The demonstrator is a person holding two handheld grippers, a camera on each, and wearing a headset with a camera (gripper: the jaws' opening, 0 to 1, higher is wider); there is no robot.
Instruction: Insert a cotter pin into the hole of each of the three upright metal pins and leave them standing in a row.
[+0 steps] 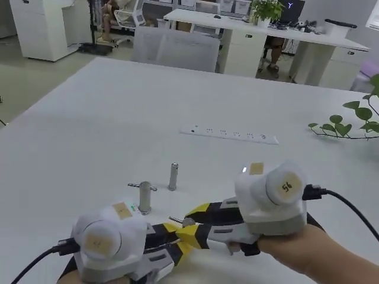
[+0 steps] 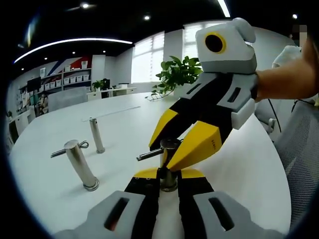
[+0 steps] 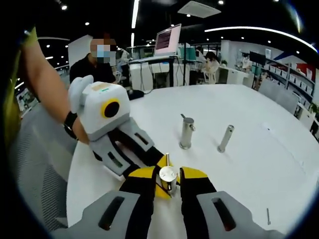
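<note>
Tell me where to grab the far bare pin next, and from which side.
Grip the far pin low on its shank, just above the base, coming in level from the near side. It stands upright, apart from the middle pin, and its top end should probably stay clear for pinning.

3 upright metal pins: far pin (image 1: 173, 176), middle pin (image 1: 145, 197), near pin (image 1: 188, 222). 2 cotter pins seated: one in the middle pin (image 1: 133, 186), one in the near pin (image 2: 148, 155). 1 thin loose rod (image 3: 267, 215). 2 claws: left claw (image 2: 168, 175), right claw (image 3: 168, 175). 1 power strip (image 1: 230, 134).
</note>
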